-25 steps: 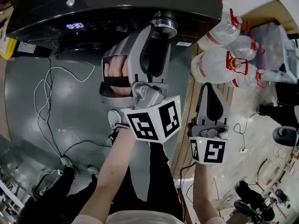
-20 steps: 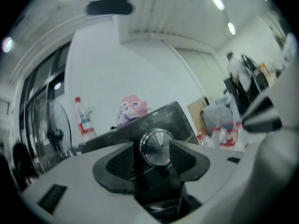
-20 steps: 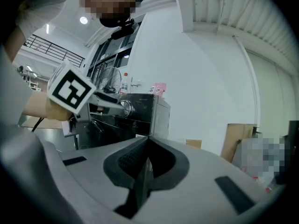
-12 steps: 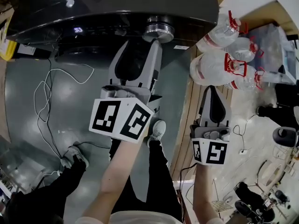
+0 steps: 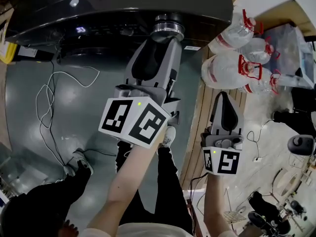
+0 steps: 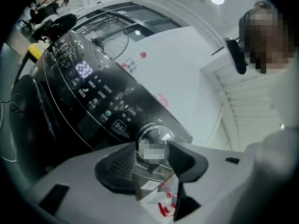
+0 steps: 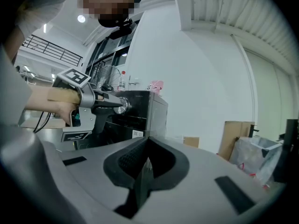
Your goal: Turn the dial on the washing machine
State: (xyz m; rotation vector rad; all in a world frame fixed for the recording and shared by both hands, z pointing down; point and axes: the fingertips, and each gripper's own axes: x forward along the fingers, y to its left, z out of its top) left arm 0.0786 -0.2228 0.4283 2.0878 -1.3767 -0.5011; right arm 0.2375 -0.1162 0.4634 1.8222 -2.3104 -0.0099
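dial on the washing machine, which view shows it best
The left gripper view: the dial is close and face-on, though a blur patch covers part. The head view shows only its rim from above; the right gripper view shows it small and side-on.

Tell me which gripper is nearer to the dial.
Left. The left gripper has the dial between its jaws, which have just been closing; the right gripper hangs back, to its right.
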